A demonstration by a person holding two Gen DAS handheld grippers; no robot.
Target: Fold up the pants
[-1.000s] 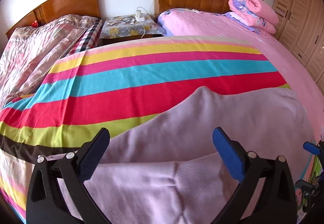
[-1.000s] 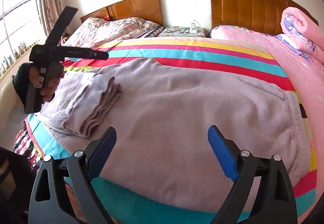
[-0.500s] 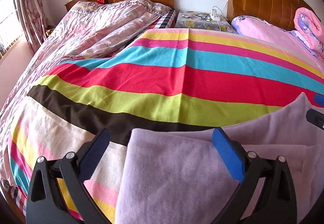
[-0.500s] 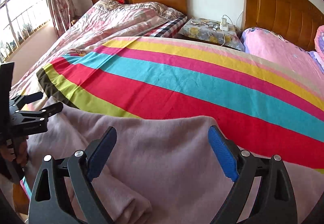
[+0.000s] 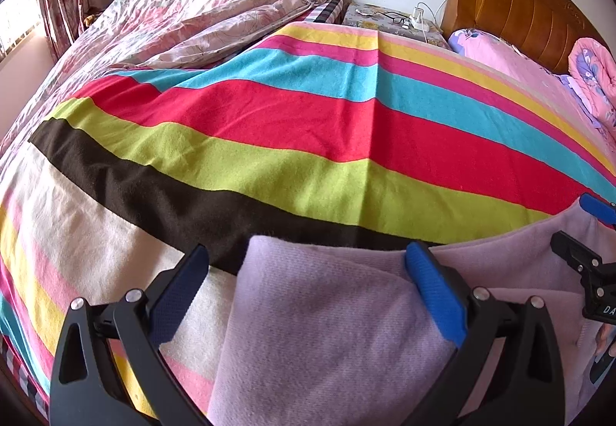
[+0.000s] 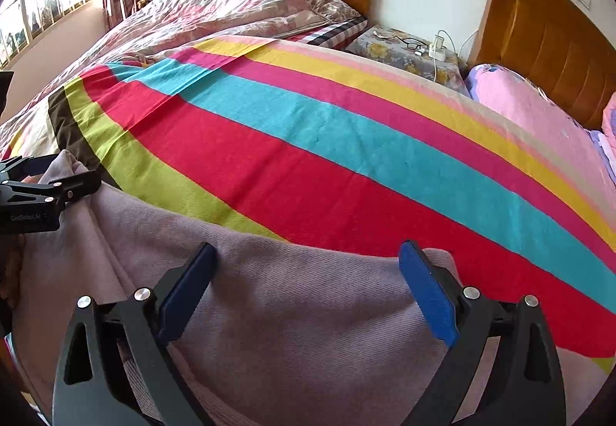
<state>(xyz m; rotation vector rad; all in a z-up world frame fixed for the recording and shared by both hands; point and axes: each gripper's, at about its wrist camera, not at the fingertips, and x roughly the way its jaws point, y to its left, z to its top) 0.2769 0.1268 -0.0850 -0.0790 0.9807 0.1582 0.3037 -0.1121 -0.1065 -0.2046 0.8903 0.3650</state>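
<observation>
The lilac pants (image 5: 327, 333) lie in folded layers on the striped blanket (image 5: 292, 126) near its front edge. My left gripper (image 5: 307, 253) is open, its blue pads (image 5: 435, 295) on either side of a folded end of the pants. My right gripper (image 6: 308, 249) is open too, low over the pants (image 6: 308, 314) near their far edge. The left gripper (image 6: 42, 191) shows at the left of the right wrist view, by a raised corner of the fabric. At the right edge of the left wrist view, the right gripper (image 5: 589, 256) is partly in sight.
A floral quilt (image 5: 173, 14) covers the bed on the left. A nightstand (image 6: 404, 52) with glasses and a power strip stands between two wooden headboards (image 6: 546, 41). A pink bed (image 6: 539, 110) with a rolled quilt (image 5: 593, 79) is on the right. A window (image 6: 42, 6) is far left.
Both grippers have swung left and come down close to the pants' far edge. The left gripper now straddles the folded end. Both stay open.
</observation>
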